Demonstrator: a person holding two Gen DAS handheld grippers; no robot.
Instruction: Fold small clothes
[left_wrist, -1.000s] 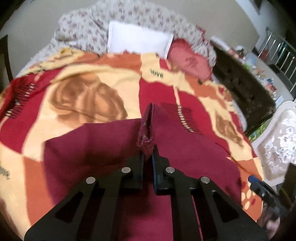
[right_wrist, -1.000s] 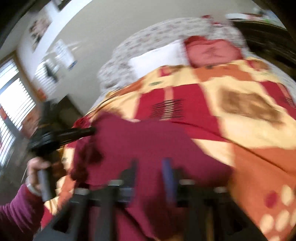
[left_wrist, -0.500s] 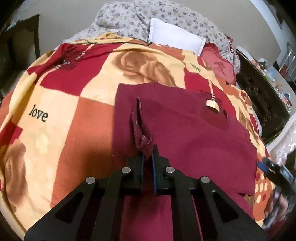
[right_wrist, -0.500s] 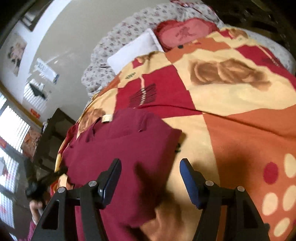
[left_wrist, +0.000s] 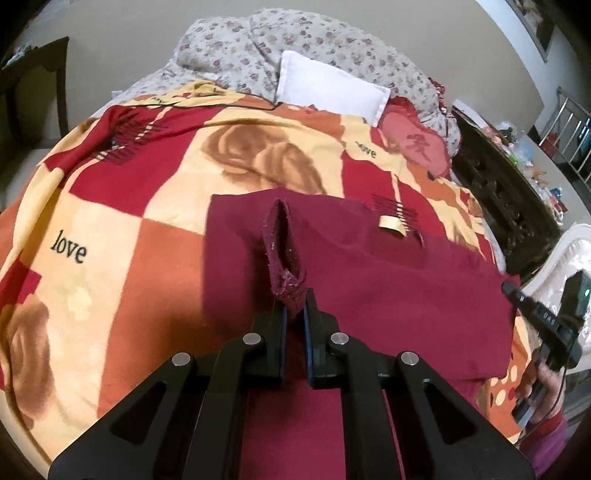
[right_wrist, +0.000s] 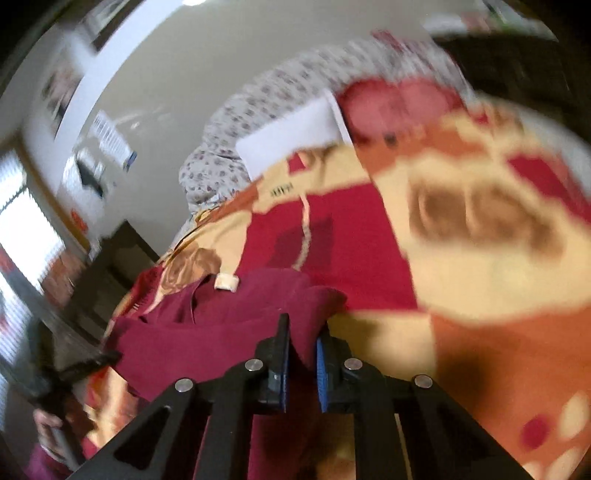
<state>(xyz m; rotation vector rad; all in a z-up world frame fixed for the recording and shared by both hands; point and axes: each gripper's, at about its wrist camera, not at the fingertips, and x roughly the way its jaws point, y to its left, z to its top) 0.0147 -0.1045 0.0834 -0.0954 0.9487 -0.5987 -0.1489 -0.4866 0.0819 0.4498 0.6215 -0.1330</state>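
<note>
Maroon garment (left_wrist: 388, 288) lies spread on the patterned blanket (left_wrist: 110, 236) covering the bed, roughly at its middle, with a pale neck label (left_wrist: 390, 224) showing toward the far side.

Left gripper (left_wrist: 294, 301): fingers together, clamped on a bunched edge of the garment. The pinched cloth stands up in a narrow loop just beyond the fingertips; the rest of the garment stays flat on the blanket.

Right gripper (right_wrist: 303, 332): its jaws have just been closing, and garment cloth sits between them. In the right wrist view, the fingers are pressed on a fold at the garment's right edge. This view is blurred, so finer detail cannot be read.

In the left wrist view, the right gripper appears at the right margin, held by a hand (left_wrist: 546, 387) at the garment's right edge.

At the far end of the bed: a white pillow (left_wrist: 328, 88), a red cushion (left_wrist: 417, 147) just right of it, and a floral quilt (left_wrist: 280, 48) behind both. Dark wooden furniture (left_wrist: 498, 199) stands right of the bed.
</note>
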